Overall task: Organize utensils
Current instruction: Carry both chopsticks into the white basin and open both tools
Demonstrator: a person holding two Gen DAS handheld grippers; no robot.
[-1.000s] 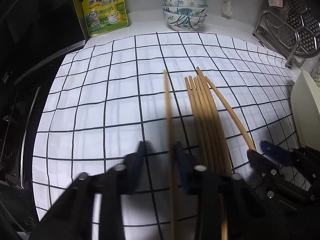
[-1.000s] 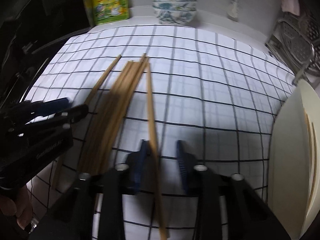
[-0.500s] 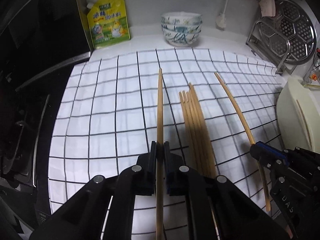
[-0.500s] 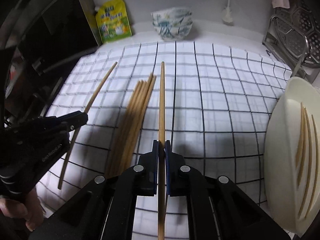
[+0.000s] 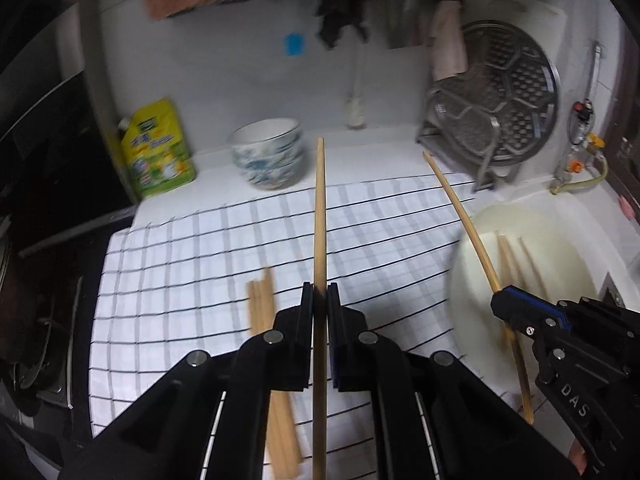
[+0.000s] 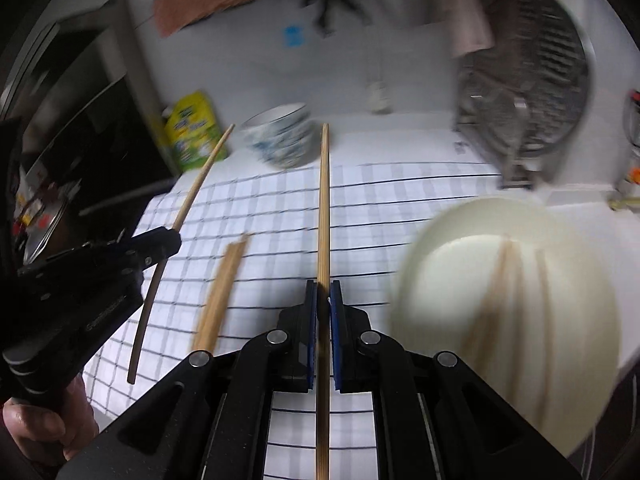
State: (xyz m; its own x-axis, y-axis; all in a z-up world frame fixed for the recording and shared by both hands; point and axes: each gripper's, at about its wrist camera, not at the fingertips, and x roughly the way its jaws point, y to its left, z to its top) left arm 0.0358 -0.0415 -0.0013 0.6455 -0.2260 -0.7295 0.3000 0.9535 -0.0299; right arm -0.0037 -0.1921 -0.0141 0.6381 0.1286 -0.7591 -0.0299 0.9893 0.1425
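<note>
Chopsticks fill both views: the left gripper has its fingers clamped tight on one chopstick that points away toward the stacked bowls, above the checked cloth. A loose bundle lies on the cloth. The right gripper pinches another chopstick the same way. Only the right wrist view shows the holding hand; the cream plate carries more chopsticks.

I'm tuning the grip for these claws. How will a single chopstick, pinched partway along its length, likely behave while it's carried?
The chopstick in the left claw stays straight beyond the pads, so probably stiff and light. Held at one narrow point, it may pivot if bumped. The right claw holds its chopstick the same way. Both look round and smooth, so probably apt to roll once set down.
</note>
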